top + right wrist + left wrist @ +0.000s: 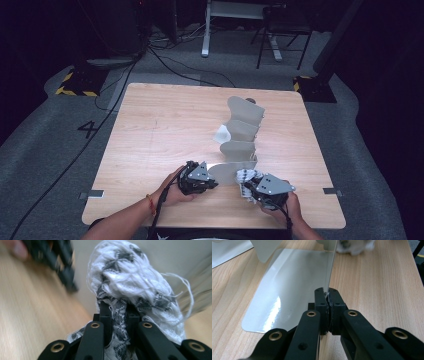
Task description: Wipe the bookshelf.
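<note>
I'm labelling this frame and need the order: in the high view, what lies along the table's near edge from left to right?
Left tongs, shut on the nearest grey panel of the folded divider, then the black-and-white knitted cloth, then the right tongs, shut on that cloth.

High view: desk (165, 125) brightly and evenly lit from above, room beyond it almost black; picture soft and grainy, shadows on wood faint. Left gripper view: sharp on the black tongs (327, 298), wood grain crisp; white glare streaks on glossy grey sheet (287, 290), far top edge out of focus. Right gripper view: heavy blur toward left and right edges, wood smeared; black-and-white knitted cloth (130, 280) bright, near washed out at top, loose threads soft.
</note>
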Available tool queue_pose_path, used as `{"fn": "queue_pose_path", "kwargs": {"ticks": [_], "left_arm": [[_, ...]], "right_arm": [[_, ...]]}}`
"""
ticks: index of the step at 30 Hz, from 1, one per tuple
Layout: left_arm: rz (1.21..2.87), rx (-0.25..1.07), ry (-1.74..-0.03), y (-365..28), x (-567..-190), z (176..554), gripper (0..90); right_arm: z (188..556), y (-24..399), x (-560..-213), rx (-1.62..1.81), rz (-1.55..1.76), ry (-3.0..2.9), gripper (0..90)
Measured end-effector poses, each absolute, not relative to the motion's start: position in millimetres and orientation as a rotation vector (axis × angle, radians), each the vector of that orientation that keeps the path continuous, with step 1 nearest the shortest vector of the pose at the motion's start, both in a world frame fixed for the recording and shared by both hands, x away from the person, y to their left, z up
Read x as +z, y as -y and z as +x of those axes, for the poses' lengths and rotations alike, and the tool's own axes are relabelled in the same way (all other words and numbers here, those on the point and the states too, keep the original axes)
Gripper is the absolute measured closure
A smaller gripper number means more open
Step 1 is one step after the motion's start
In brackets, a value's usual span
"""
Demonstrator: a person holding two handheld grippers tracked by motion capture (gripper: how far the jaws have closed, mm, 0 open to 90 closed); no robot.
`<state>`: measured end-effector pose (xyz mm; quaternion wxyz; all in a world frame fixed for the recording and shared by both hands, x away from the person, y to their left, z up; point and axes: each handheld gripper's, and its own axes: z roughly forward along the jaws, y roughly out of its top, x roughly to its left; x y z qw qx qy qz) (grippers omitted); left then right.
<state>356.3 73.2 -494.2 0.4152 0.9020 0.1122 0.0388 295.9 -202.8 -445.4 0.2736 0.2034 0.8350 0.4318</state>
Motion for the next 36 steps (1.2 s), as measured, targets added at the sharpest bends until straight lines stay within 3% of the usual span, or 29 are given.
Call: {"fn": "queue_pose_path", "kwargs": {"ticks": [9,16,29,36], "left_arm": [[2.282,0.106,-0.252,-64.3,-493.4,346.6,89.6],[2.272,0.094,-0.252,-64.4,-494.0,348.0,89.6],[2.263,0.089,-0.274,-66.1,-494.9,350.8,89.3],[2.253,0.087,-0.295,-66.1,-495.7,351.4,89.2]], "right_arm": [[288.7,220.6,-401.4,1.275,0.547,-2.064,81.0],[292.2,214.0,-414.8,1.25,0.524,-2.13,81.0],[303.9,186.9,-473.5,1.107,0.552,-2.346,81.0],[298.8,173.0,-465.5,1.119,0.495,-2.301,81.1]]}}
